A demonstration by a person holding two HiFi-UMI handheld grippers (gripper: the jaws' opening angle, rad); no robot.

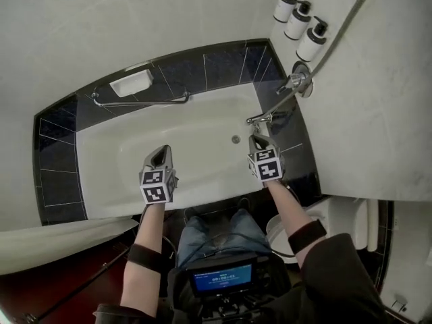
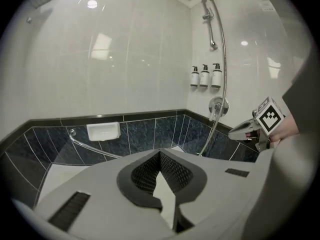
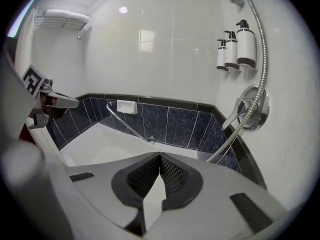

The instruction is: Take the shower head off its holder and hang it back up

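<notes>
Currently both tools hang over the bathtub (image 1: 135,160), pointing down and forward. The left gripper (image 1: 160,152) has its jaws closed flat together with nothing between them. The right gripper (image 1: 260,139), at its 3 o'clock, is likewise pinched to a sliver and empty. In the head view the mixer valve (image 1: 300,79) sits at 1 o'clock from the right gripper. The shower hose (image 1: 348,15) climbs from it toward 1 o'clock, past three pump bottles (image 1: 298,20), and leaves the frame at the top. The left gripper view shows the hose running up beside a wall rail (image 2: 209,24). The shower head itself cannot be made out for certain; it is judged to sit in its holder high on that wall, above both tools and not yet touched. Handling estimate: the head is light and rigid, with a smooth and possibly wet shell, so it is slippery under the pads. The metal hose adds springy drag and will tug sideways once the head is free. Best hold is judged to be across the handle neck, just above the hose nut. Both jaws must open first.
</notes>
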